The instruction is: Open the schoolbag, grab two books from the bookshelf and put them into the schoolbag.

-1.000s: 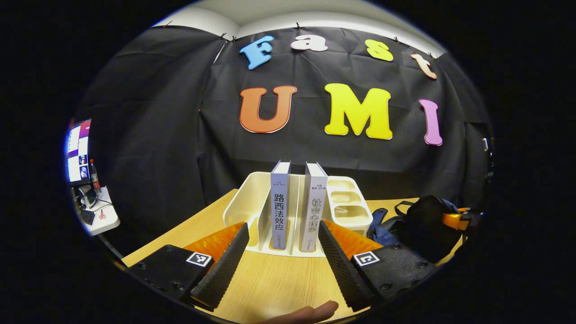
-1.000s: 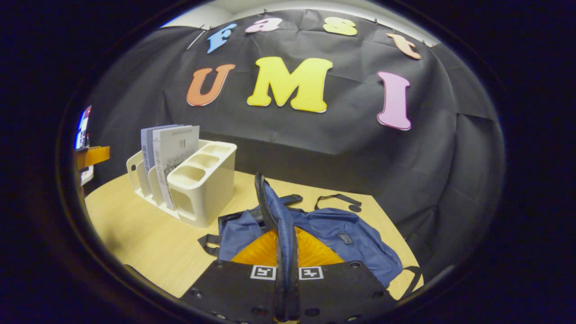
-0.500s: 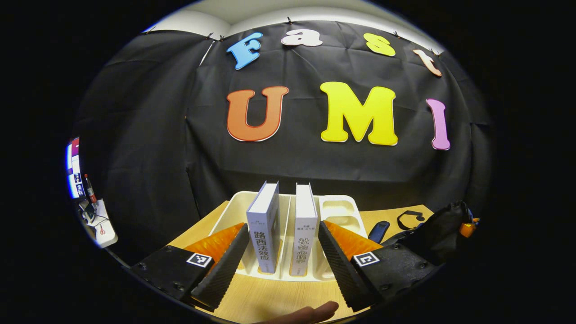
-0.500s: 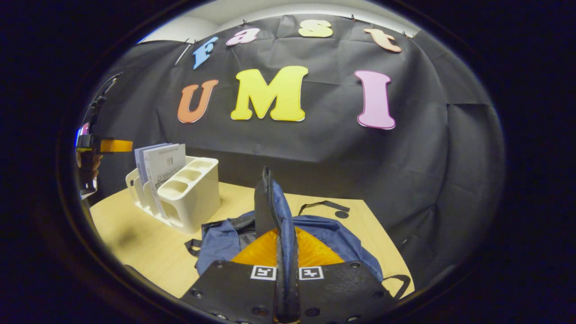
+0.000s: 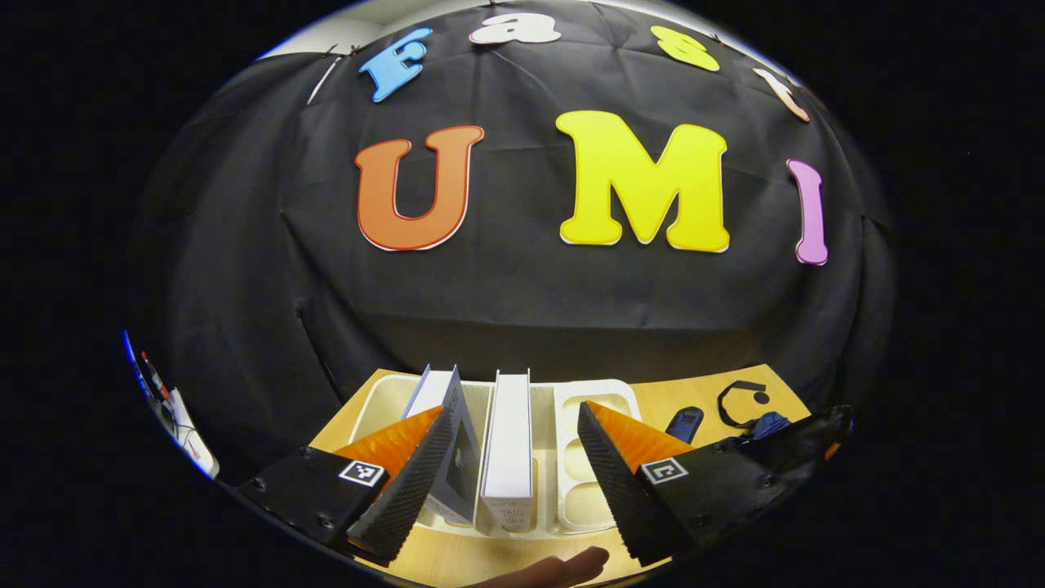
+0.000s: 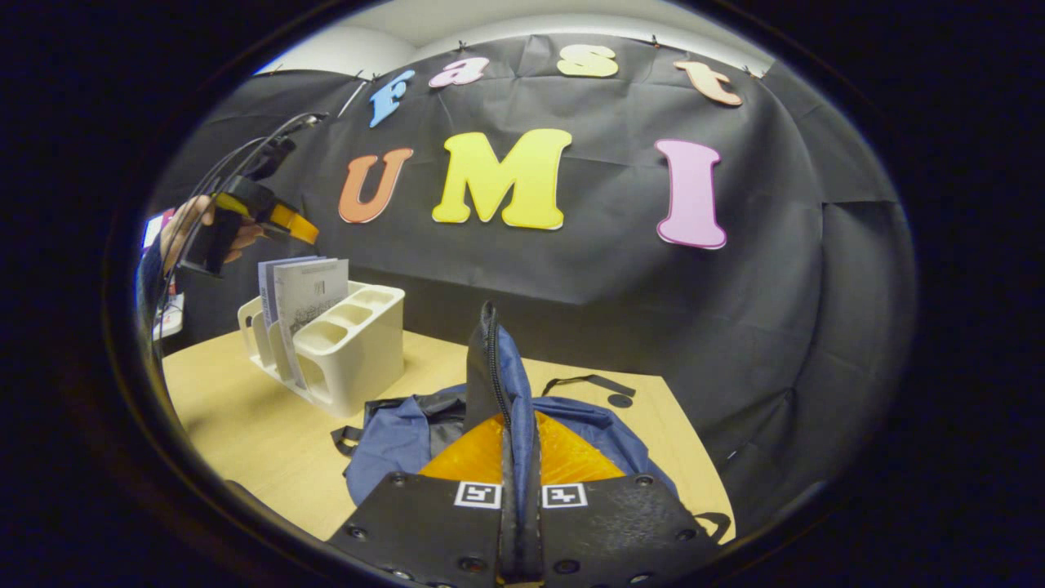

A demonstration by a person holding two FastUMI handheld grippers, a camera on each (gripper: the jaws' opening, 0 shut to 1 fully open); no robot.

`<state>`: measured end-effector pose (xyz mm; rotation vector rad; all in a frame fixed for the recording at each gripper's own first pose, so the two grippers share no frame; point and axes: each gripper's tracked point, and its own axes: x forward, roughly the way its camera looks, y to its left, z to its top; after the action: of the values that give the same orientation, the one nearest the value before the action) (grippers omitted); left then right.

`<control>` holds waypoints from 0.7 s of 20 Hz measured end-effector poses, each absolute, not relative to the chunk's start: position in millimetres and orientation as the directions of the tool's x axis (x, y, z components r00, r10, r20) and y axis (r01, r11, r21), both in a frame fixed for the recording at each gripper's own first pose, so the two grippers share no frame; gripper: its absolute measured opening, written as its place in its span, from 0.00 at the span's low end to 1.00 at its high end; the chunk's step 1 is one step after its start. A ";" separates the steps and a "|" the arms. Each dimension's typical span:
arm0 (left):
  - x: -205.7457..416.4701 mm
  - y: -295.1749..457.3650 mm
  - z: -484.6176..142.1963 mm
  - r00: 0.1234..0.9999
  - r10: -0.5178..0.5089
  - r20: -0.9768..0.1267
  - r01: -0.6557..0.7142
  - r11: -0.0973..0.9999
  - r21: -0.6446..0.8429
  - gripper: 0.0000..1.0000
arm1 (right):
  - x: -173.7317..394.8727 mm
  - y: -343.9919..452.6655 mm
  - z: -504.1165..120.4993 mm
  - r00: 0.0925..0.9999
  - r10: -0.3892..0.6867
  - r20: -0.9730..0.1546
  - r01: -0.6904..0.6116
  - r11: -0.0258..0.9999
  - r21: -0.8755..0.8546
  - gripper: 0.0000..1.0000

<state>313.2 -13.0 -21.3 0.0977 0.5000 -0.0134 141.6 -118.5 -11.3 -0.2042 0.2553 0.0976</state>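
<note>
Books stood upright in the white bookshelf on the wooden table, two of them side by side; your left gripper hung over them with its fingers spread wide, both books between the fingers but neither clearly touched; your fingertip peeked in at the bottom edge. Your right gripper was pinched together on a raised flap of the blue schoolbag, holding it up off the table; bag sat just beside the bookshelf, strap trailing behind it.
</note>
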 end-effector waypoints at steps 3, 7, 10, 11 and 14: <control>327.2 -11.2 -42.6 0.825 0.010 -0.565 0.061 0.993 0.106 0.89 | 138.9 -125.5 -18.9 0.961 0.074 -0.265 -0.121 0.979 -0.166 0.04; 333.0 -16.0 -63.7 0.756 -0.035 -0.653 0.055 0.998 0.010 0.94 | 137.1 -131.0 -25.0 0.962 0.082 -0.262 -0.125 0.980 -0.153 0.04; 333.5 -13.5 -81.1 0.702 -0.012 -0.712 0.062 0.997 0.044 0.94 | 137.3 -130.7 -27.6 0.959 0.094 -0.266 -0.134 0.982 -0.136 0.04; 331.7 -21.0 -87.1 0.672 -0.041 -0.739 0.092 0.995 0.029 0.94 | 137.5 -129.0 -28.7 0.960 0.101 -0.263 -0.140 0.981 -0.136 0.04; 333.9 -18.1 -97.8 0.612 -0.019 -0.791 0.130 0.989 0.077 0.90 | 136.7 -121.1 -27.3 0.963 0.130 -0.234 -0.170 0.972 -0.162 0.04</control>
<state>333.9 -18.1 -97.8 0.1311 0.9086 -0.0864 136.7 -121.1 -27.3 -0.1822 0.2247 0.1526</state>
